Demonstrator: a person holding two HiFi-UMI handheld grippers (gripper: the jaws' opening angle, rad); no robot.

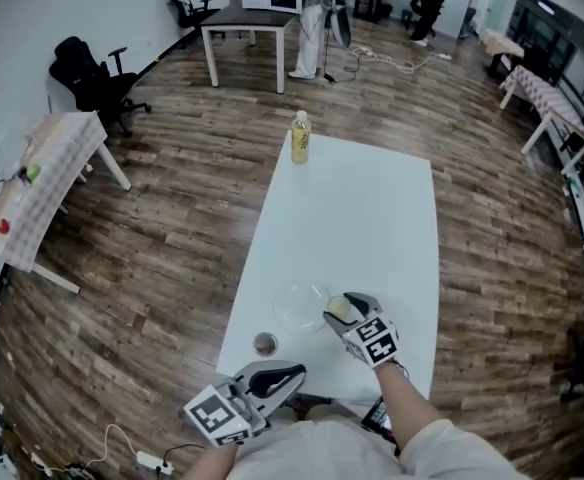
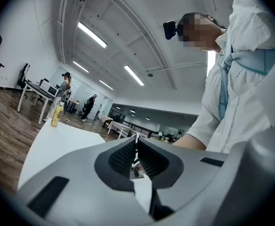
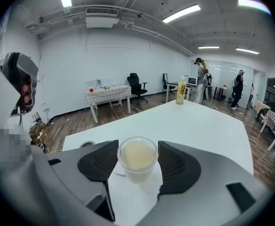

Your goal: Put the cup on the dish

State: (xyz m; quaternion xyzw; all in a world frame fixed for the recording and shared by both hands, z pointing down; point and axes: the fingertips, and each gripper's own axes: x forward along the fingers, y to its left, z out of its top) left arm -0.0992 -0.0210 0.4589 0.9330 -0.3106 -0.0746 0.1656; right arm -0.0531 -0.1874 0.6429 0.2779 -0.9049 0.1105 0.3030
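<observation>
A clear plastic cup point(image 3: 137, 157) of pale yellowish liquid stands upright between the pads of my right gripper point(image 3: 137, 163), which press on both of its sides. In the head view the cup point(image 1: 338, 309) and right gripper point(image 1: 334, 312) are just right of the clear glass dish point(image 1: 294, 306), near the table's front. Whether the cup's base touches the table is hidden. My left gripper point(image 1: 290, 378) is at the table's near edge, its jaws point(image 2: 136, 147) together with nothing held.
A small round lid-like object point(image 1: 265, 344) lies on the white table point(image 1: 362, 218) left of the dish. A yellow drink bottle point(image 1: 299, 138) stands at the far end. Desks, chairs and people are farther off on the wood floor.
</observation>
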